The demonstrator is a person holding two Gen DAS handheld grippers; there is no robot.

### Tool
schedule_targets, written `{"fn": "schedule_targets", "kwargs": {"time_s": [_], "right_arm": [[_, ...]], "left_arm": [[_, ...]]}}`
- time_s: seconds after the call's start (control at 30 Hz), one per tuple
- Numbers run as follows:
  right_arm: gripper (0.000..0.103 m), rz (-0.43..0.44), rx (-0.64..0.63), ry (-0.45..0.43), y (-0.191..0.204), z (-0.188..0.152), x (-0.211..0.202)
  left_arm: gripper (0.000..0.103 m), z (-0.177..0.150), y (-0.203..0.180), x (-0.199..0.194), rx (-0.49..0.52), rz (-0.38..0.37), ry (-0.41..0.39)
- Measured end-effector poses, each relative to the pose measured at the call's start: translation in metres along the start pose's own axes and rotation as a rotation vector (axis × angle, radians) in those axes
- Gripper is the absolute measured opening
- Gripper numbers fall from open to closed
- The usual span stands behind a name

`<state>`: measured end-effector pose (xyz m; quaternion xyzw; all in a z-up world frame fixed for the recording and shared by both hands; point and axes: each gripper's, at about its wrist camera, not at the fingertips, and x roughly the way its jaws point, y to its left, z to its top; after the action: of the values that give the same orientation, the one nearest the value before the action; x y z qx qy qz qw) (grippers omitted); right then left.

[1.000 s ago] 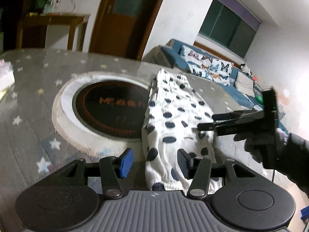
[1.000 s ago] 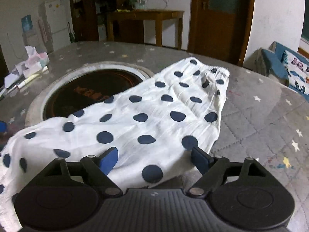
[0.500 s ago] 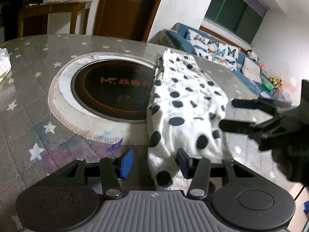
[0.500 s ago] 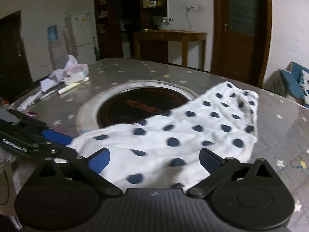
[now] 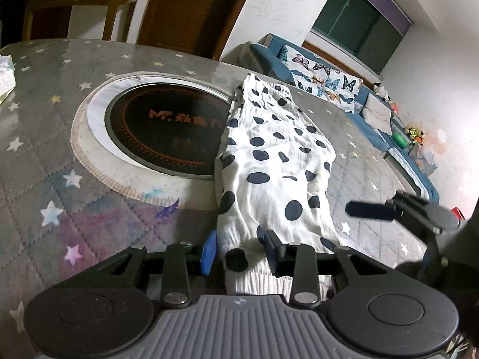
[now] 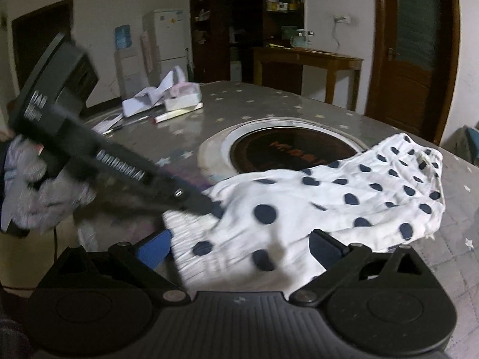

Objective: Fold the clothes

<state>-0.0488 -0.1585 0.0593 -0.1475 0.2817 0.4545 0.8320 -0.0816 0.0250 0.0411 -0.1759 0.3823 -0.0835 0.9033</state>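
Since a second ago, the left hand-held gripper (image 5: 239,249) has been brought down onto the near end of the polka-dot garment (image 5: 275,161), so that the ribbed cuff is now bunched between its blue pads, which look closed most of the way onto the cloth; it reads as a grip being taken, though whether the fabric is pinched tight can't quite be told. The right hand-held gripper (image 6: 239,246) has been swung well round too, and its fingers are kept wide apart with the cloth lying loosely between them, nothing clamped. In the left view it can be seen off to the right, just beside the garment's right edge, blurred by motion. The garment is laid lengthwise on the star-patterned worktop (image 5: 45,161), its left edge overlapping the rim of the round inset hotplate (image 5: 167,131), with the elastic waistband at the far end. Some tissues and papers (image 6: 161,95) are left at the far left of the worktop, well apart from everything. So it looks like the near hem is being picked up for a fold toward the waistband, probably the first real fold. A second corner likely needs to be grabbed on the right before anything gets lifted, otherwise the cloth could be dragged crooked.
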Motion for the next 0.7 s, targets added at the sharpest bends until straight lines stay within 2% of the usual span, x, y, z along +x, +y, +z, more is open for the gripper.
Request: {"fn": "schedule_targets", "kwargs": {"time_s": [0.13,0.37,0.57,0.7], "right_arm": [[0.100,-0.009,-0.039,-0.014,0.017,-0.003,0.001],[0.100,-0.072,-0.063,-0.035,0.034,-0.006,0.006],[0.100,-0.253,-0.143,-0.057,0.051,-0.010,0.012],[0.100,-0.387,-0.148,-0.049,0.051,-0.013,0.010]], "left_arm": [[0.011,0.002,0.000,-0.001,-0.014,-0.001,0.006],[0.007,0.019,-0.018,-0.017,-0.024,-0.050,-0.032],[0.007,0.041,-0.050,-0.028,0.016,-0.141,-0.069],[0.007,0.043,-0.056,-0.029,0.020,-0.165,-0.068]]}}
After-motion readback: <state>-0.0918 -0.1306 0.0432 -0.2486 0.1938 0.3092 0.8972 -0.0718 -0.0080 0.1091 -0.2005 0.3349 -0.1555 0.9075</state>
